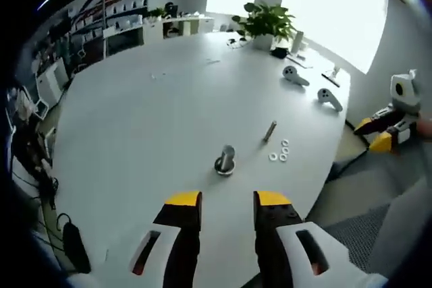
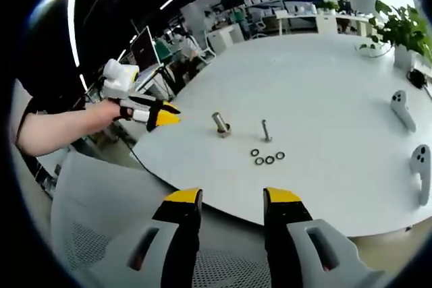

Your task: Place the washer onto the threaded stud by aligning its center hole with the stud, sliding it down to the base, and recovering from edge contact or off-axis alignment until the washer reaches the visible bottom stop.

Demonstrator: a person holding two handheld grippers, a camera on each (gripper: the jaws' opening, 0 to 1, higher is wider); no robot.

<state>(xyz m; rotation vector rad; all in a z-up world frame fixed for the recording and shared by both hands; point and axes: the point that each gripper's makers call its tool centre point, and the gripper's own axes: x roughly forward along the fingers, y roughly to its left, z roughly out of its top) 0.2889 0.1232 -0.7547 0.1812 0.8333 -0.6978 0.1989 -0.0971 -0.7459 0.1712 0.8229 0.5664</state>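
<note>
A short threaded stud (image 1: 225,160) stands upright on its round base on the white table (image 1: 148,119), just ahead of my left gripper (image 1: 228,200), which is open and holds nothing. Several small washers (image 1: 279,152) lie flat to the right of the stud, beside a loose bolt (image 1: 270,131). My right gripper (image 1: 373,133) hovers off the table's right edge. In the right gripper view, the stud (image 2: 220,124), the bolt (image 2: 266,130) and the washers (image 2: 266,158) sit near the table's near edge. My right gripper (image 2: 233,197) is open and empty, short of the table. A hand holds the left gripper (image 2: 167,114) at the table's left edge.
Two white hand controllers (image 1: 295,75) (image 1: 329,98) lie farther back on the table, and a potted plant (image 1: 264,21) stands at the far end. A grey mesh chair (image 2: 101,214) sits below the table's edge. Shelves and desks line the room behind.
</note>
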